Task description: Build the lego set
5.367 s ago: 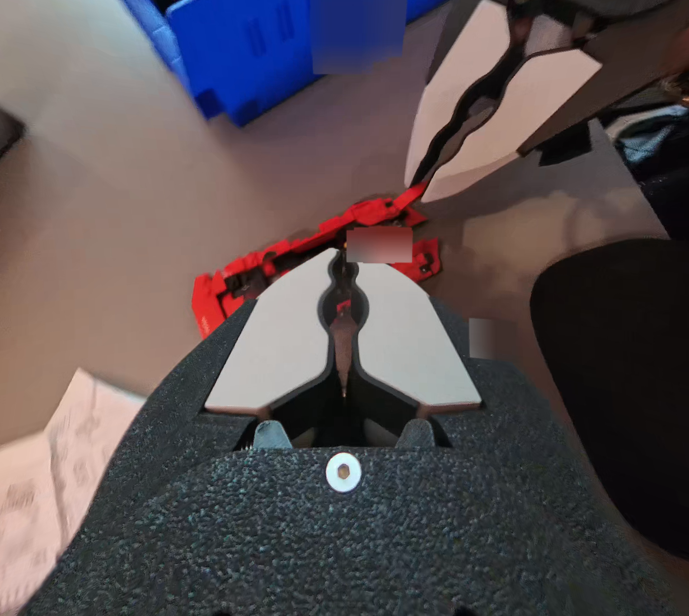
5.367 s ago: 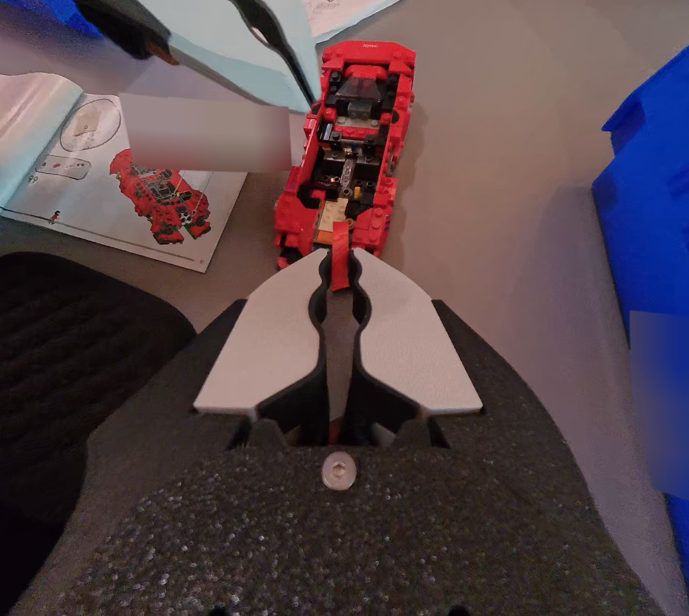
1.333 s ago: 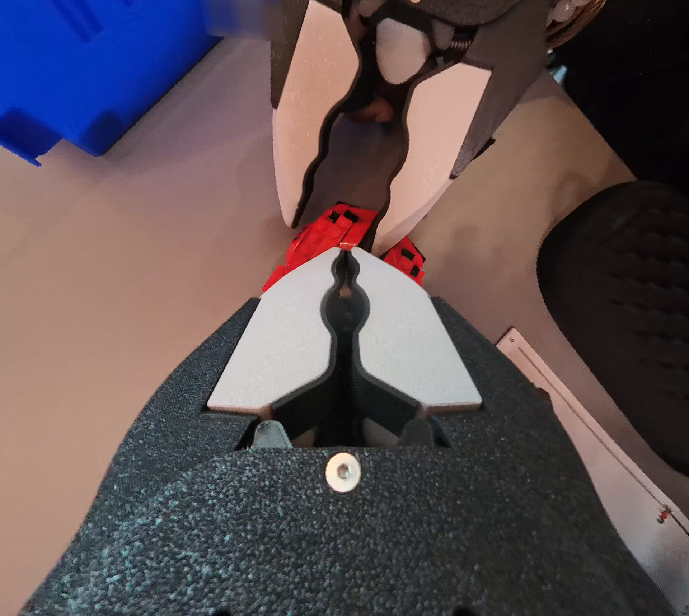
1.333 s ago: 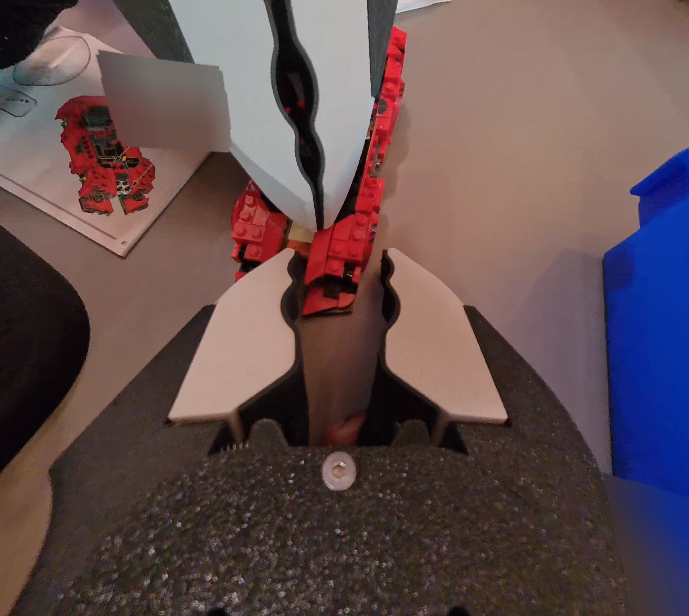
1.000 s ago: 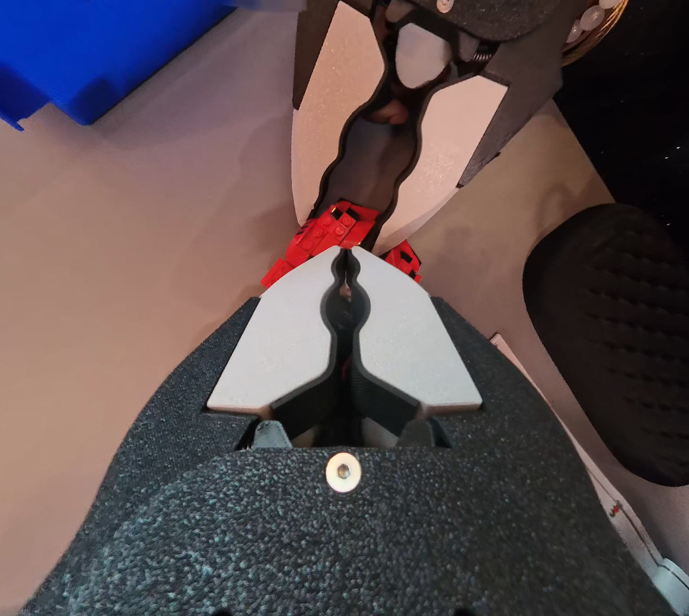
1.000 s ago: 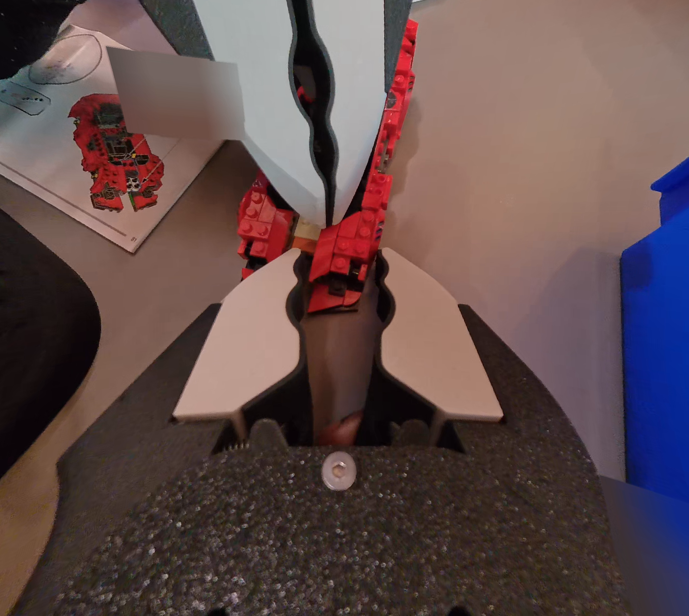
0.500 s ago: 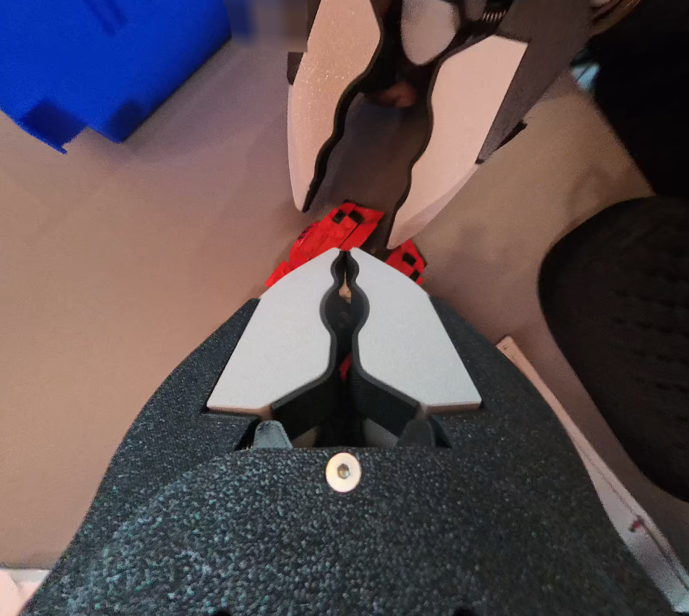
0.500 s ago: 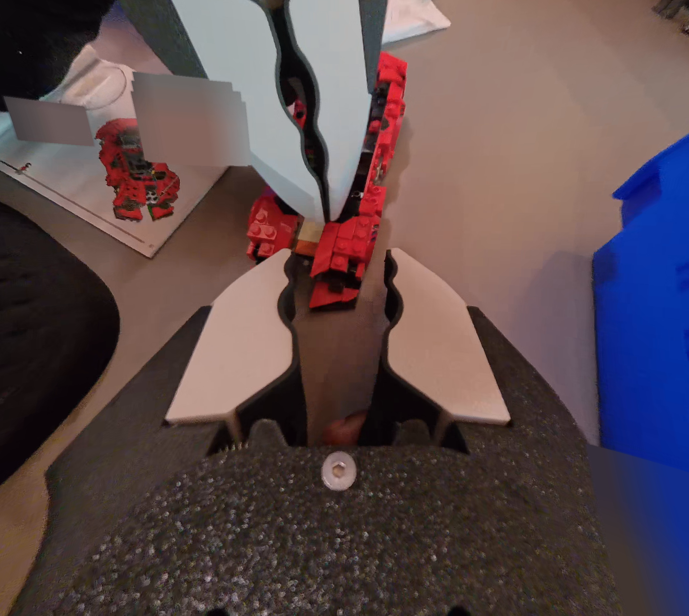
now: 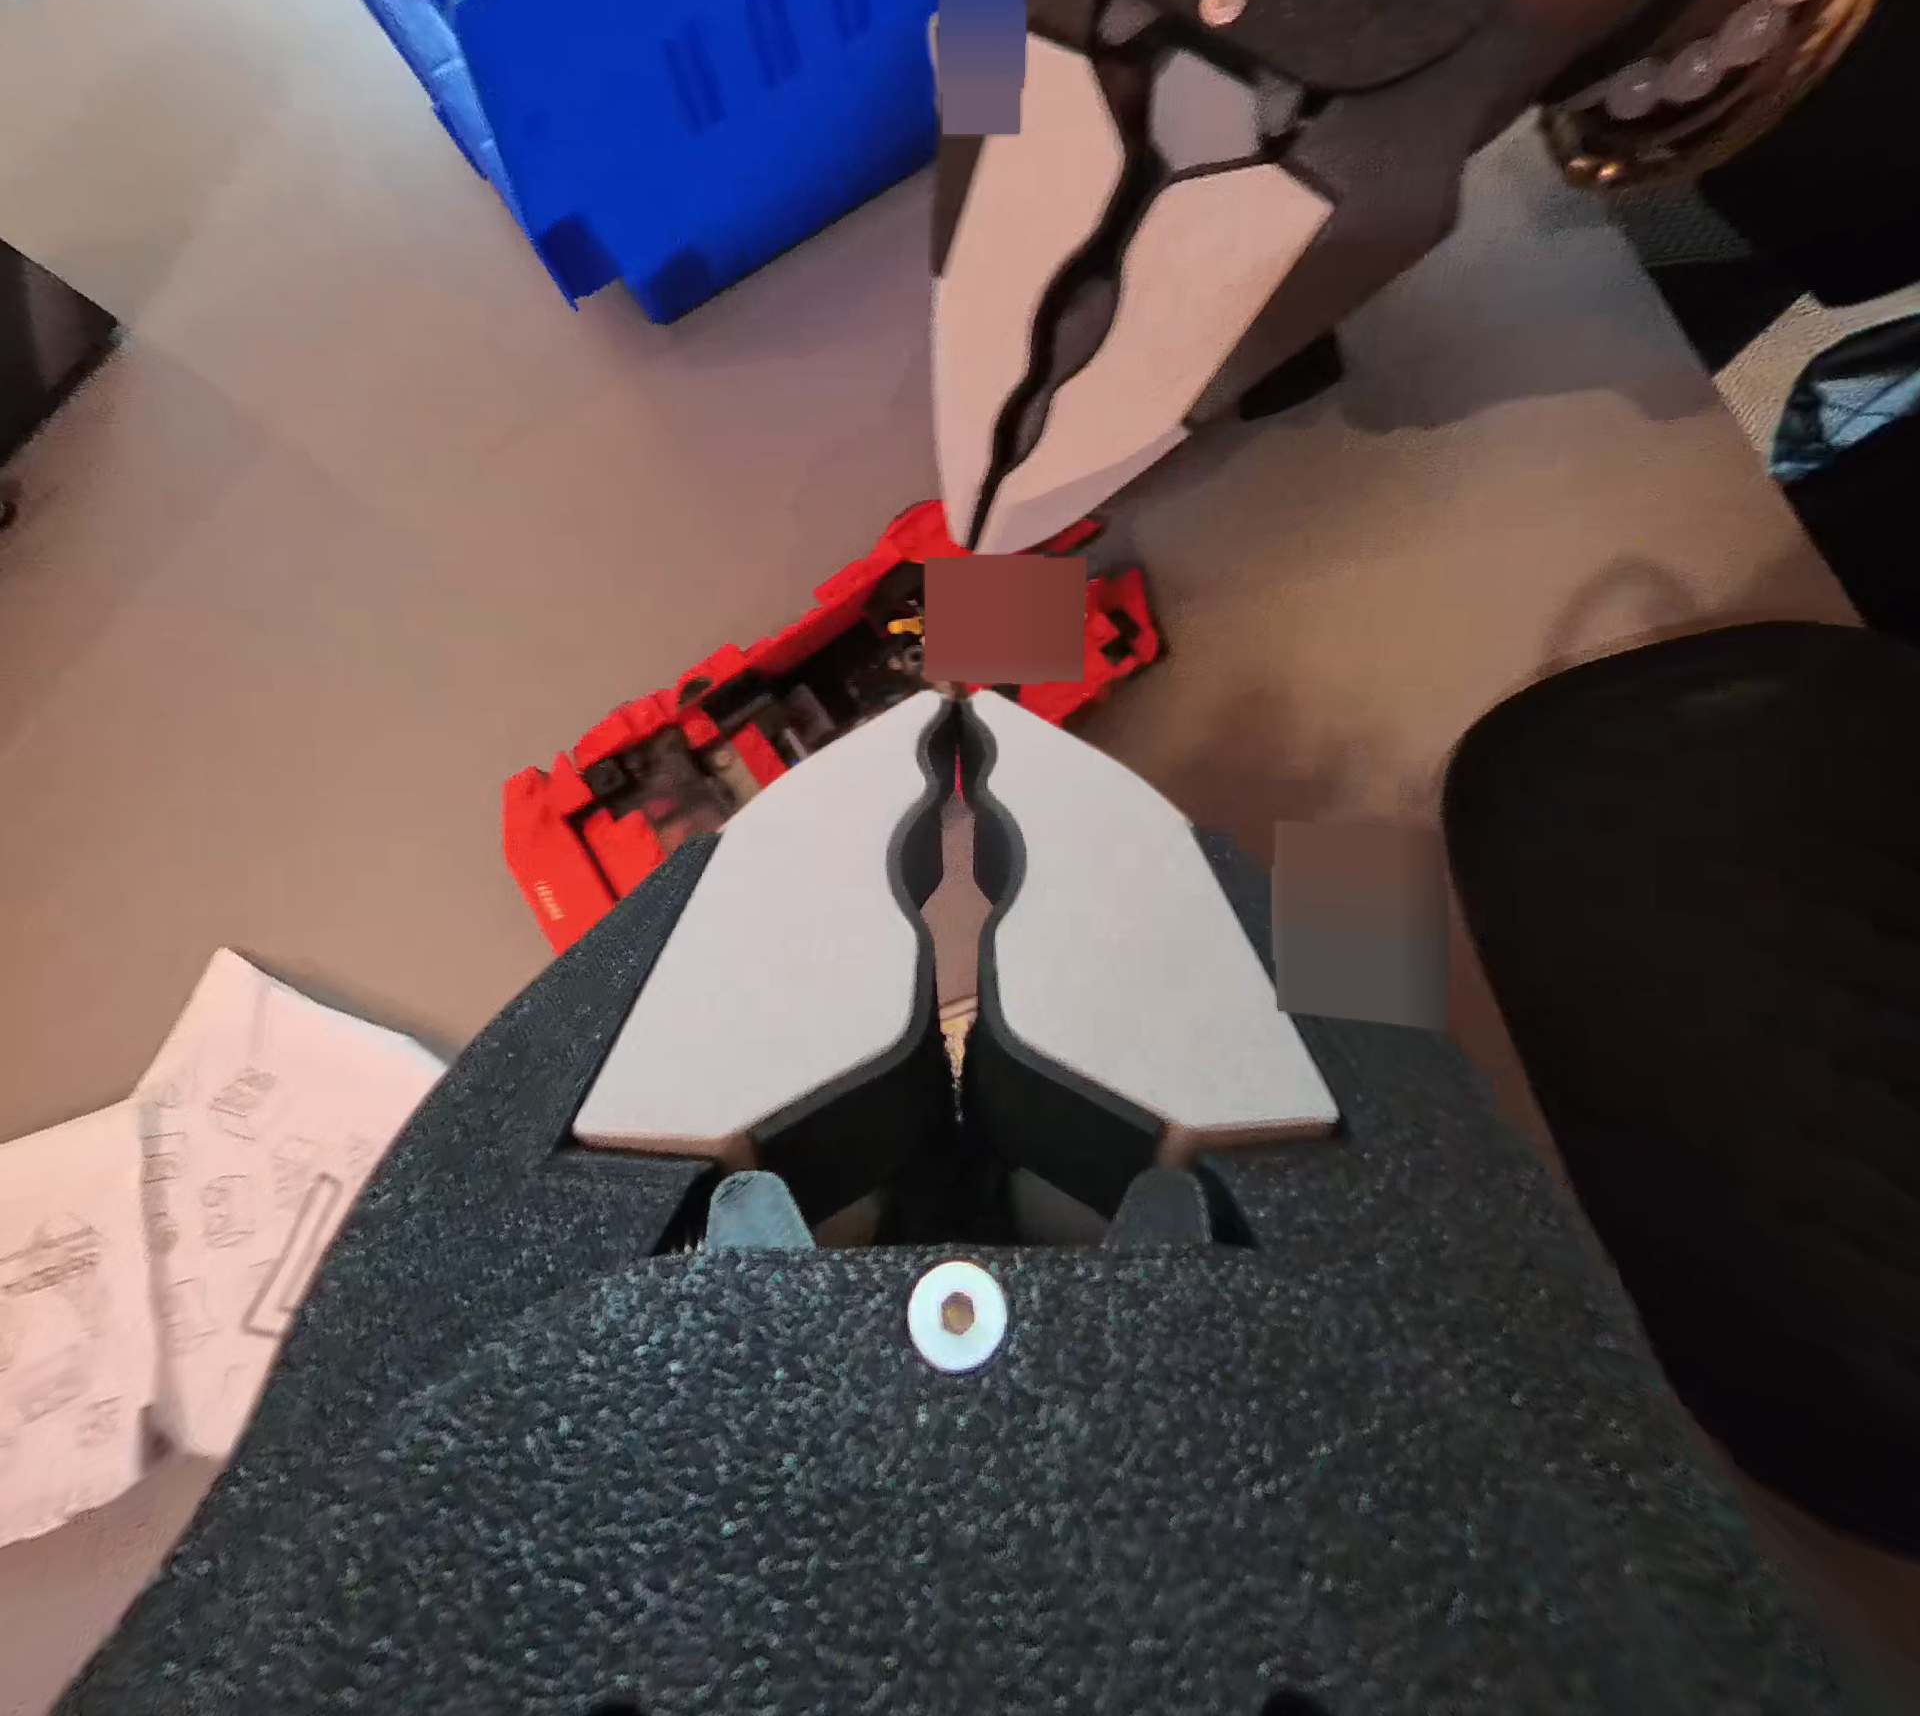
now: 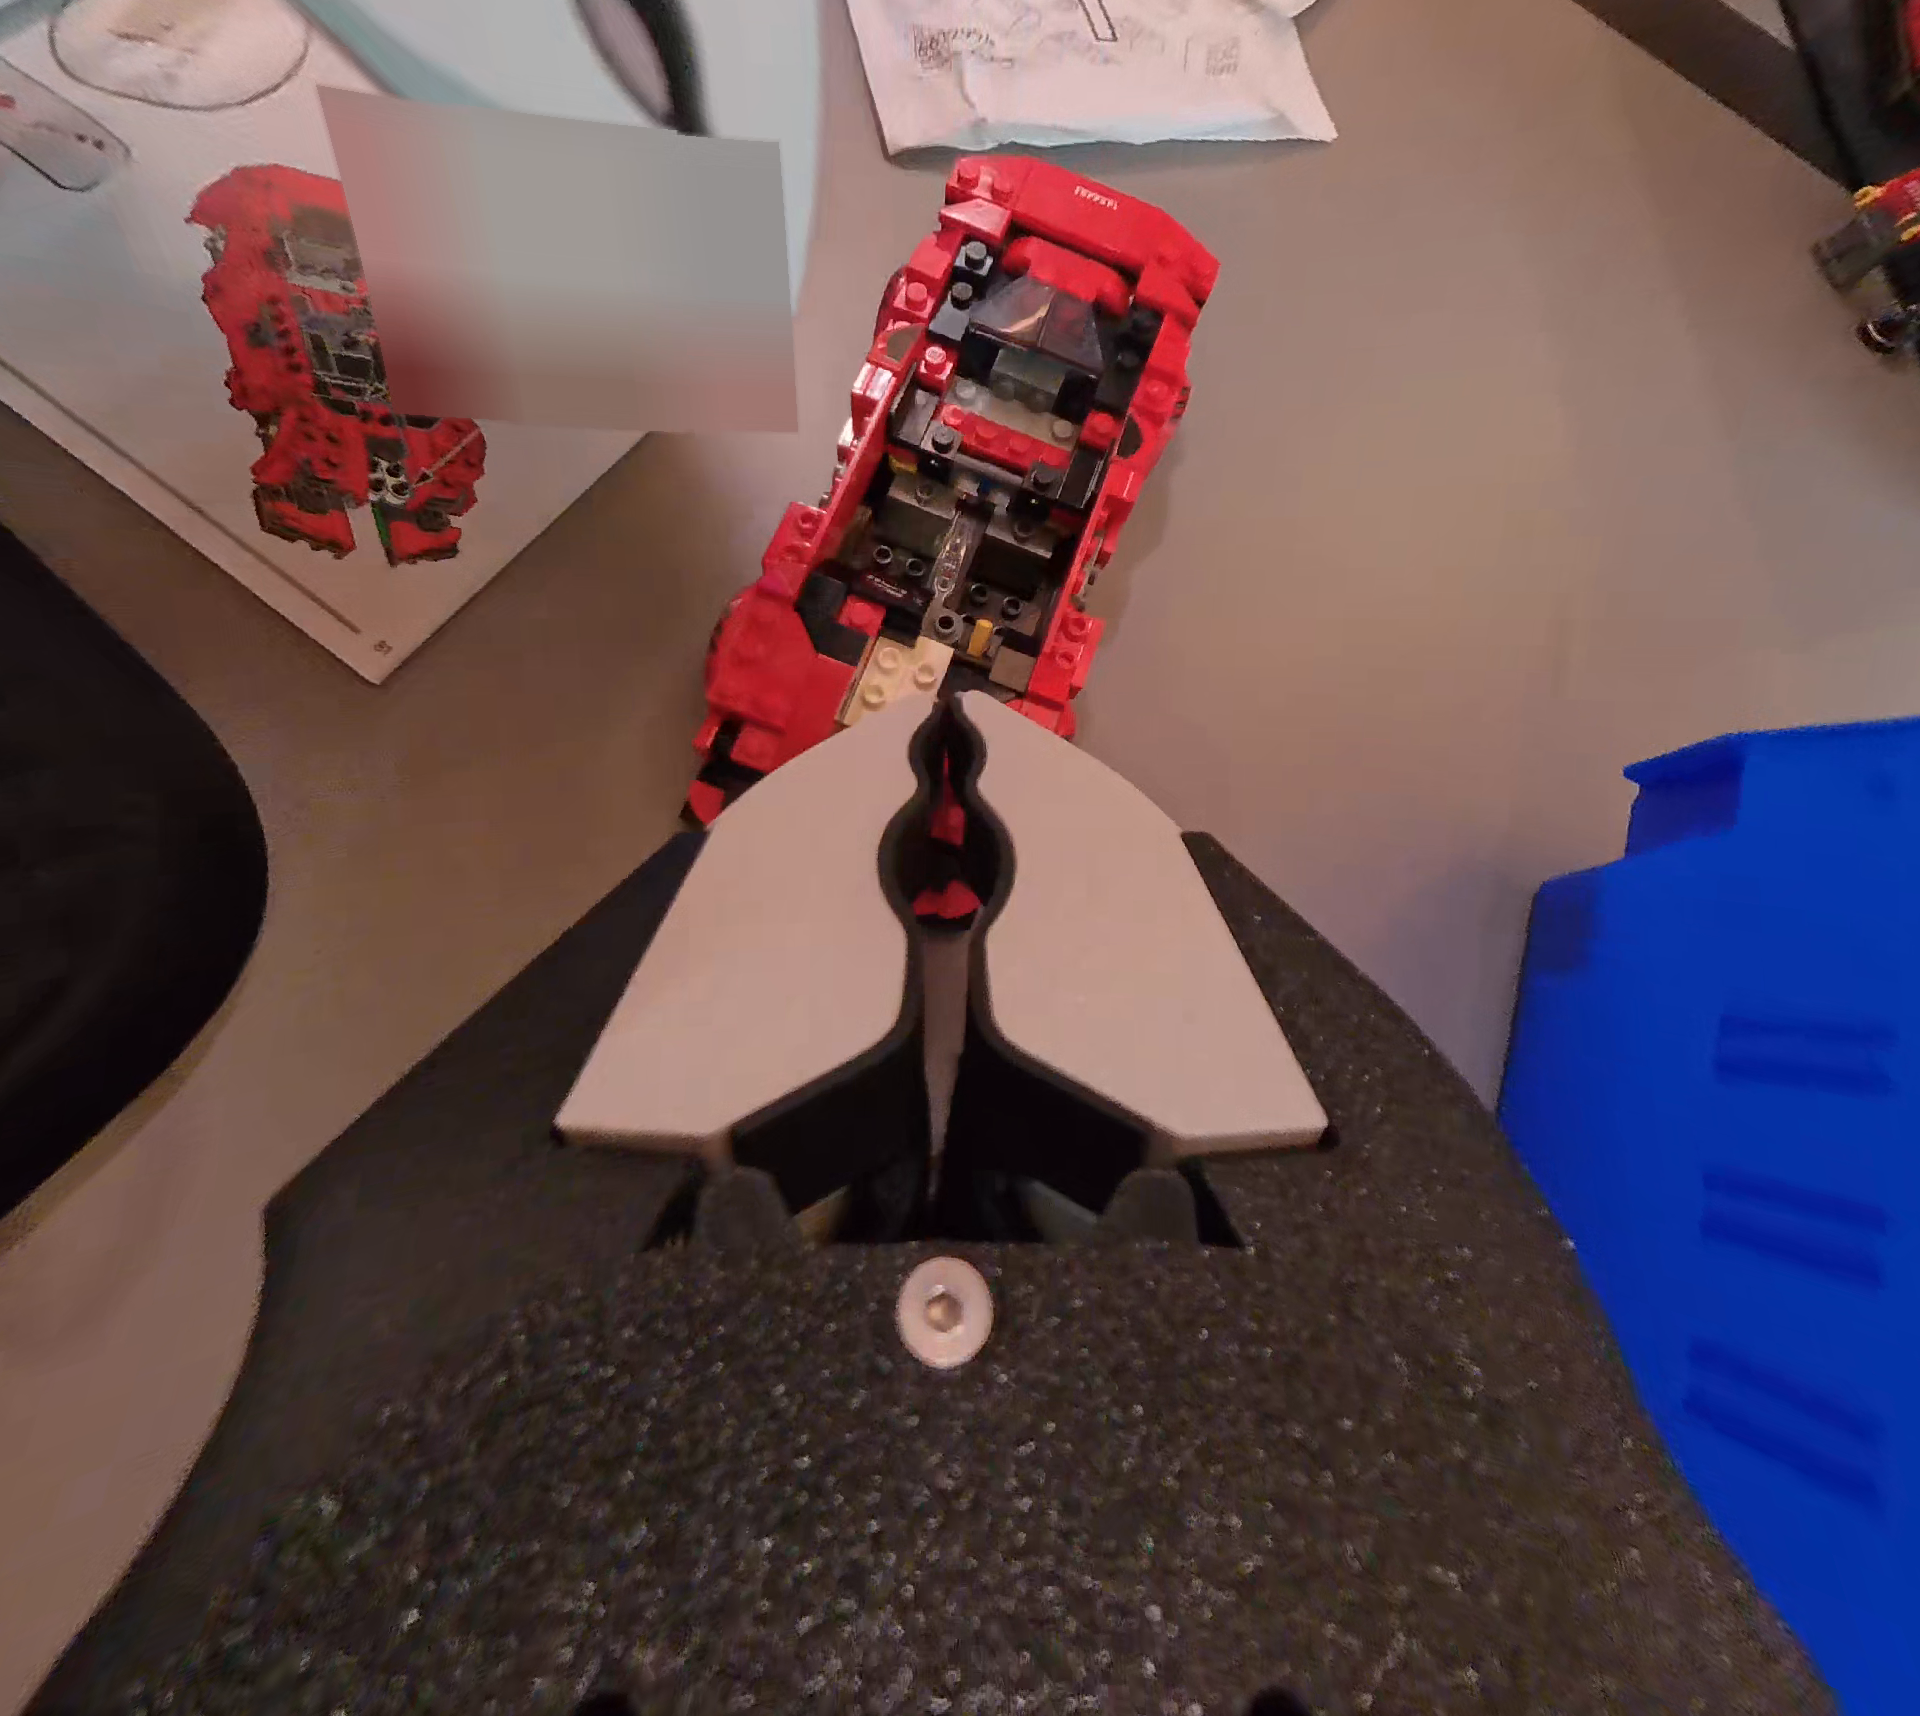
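A red lego car with an open black and grey inside lies flat on the grey table; it also shows in the left wrist view. My right gripper is shut, and its tips rest at the car's near end. Red of the car shows through the gap between its fingers. In the left wrist view the right gripper points down onto the car's far end. My left gripper is shut and empty, just above the car's middle. In the right wrist view the left gripper is blurred, its tips hidden.
An open instruction booklet lies left of the car. Numbered paper bags lie behind it and show in the left wrist view. A blue bin of parts stands on the right. A black cushion is close by. Another model sits far right. The grippers' ends are close to 6 centimeters from one another. From the right gripper's tips to the model is close to 30 centimeters.
Both grippers have pulled back from the car, so more of it shows. My right gripper was open around the car's end and is now shut. The left stayed shut.
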